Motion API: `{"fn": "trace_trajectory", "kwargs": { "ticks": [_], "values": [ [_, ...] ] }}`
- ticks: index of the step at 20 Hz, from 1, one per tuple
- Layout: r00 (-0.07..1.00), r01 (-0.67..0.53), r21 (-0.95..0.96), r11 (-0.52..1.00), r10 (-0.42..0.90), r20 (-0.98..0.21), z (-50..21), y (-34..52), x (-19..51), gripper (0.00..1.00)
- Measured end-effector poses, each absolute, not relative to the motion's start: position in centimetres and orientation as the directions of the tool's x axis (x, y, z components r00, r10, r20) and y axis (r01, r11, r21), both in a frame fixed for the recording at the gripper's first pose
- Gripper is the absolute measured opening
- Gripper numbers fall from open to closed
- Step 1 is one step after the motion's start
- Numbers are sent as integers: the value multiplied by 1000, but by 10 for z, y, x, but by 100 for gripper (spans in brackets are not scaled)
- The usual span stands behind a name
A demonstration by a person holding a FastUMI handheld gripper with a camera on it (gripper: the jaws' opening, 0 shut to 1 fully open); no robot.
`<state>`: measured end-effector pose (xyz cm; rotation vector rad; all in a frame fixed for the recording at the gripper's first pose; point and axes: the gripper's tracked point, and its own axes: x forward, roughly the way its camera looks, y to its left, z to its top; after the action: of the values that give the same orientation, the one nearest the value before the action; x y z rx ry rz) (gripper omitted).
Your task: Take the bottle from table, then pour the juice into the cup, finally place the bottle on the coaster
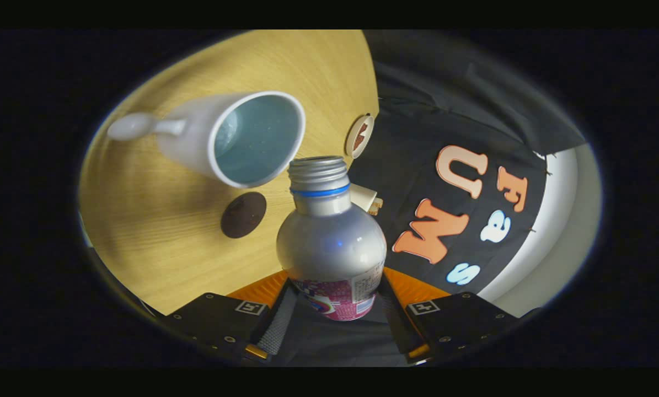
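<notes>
A silver bottle (pixel 329 242) with a pink label and an uncapped neck sits between my fingers, and my gripper (pixel 332 300) is shut on its lower body. The whole view is rolled over, so the bottle is tilted with its open mouth close to the rim of a white cup (pixel 235 138). The cup stands on the wooden table (pixel 158 231), with a pale blue inside and its handle on the side away from the bottle. A dark round coaster (pixel 244 215) lies on the table between the cup and the bottle's shoulder. No stream of juice can be made out.
A small round disc (pixel 359 135) with a brown mark lies near the table's edge beyond the bottle mouth. A small white object (pixel 366 199) pokes out behind the bottle neck. Black cloth hangs past the table edge.
</notes>
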<state>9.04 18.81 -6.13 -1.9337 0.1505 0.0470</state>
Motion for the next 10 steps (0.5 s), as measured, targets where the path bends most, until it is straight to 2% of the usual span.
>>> {"fn": "trace_trajectory", "kwargs": {
  "ticks": [5,10],
  "values": [
    [979,-188,-982,9,-84,-188,-65,191,92,78],
    [961,-225,-922,315,-84,-263,-80,182,102,78]
  ]
}}
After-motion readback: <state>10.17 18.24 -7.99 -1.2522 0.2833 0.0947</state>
